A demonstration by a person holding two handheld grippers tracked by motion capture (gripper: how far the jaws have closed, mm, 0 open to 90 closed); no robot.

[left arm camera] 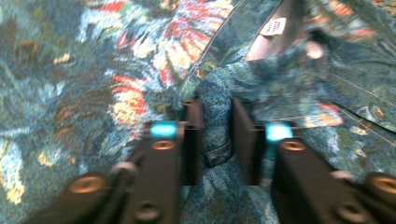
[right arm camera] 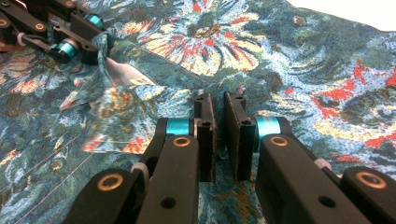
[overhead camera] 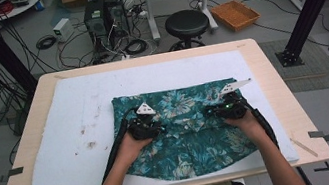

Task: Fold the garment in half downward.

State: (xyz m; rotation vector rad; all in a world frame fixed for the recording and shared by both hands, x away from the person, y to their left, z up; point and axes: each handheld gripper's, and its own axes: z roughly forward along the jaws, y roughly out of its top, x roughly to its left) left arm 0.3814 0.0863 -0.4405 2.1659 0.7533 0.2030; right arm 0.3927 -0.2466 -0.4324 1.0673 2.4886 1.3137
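Observation:
A teal floral garment (overhead camera: 185, 139) lies spread on the white pad, its neck opening with a white label (left arm camera: 273, 26) near the middle. My left gripper (overhead camera: 160, 128) rests on the cloth left of centre. Its jaws stand close with a raised ridge of fabric pinched between them (left arm camera: 215, 109). My right gripper (overhead camera: 210, 111) sits on the cloth right of centre. Its jaws are nearly together on a thin fold of the fabric (right arm camera: 217, 105). In the right gripper view the left gripper (right arm camera: 100, 42) shows at the top left, gripping the cloth beside the neck opening.
The white foam pad (overhead camera: 74, 138) covers most of the wooden table (overhead camera: 272, 84). Beyond the table's far edge stand a black stool (overhead camera: 186, 23), an orange basket (overhead camera: 234, 14), computer towers (overhead camera: 104, 16) and loose cables on the floor.

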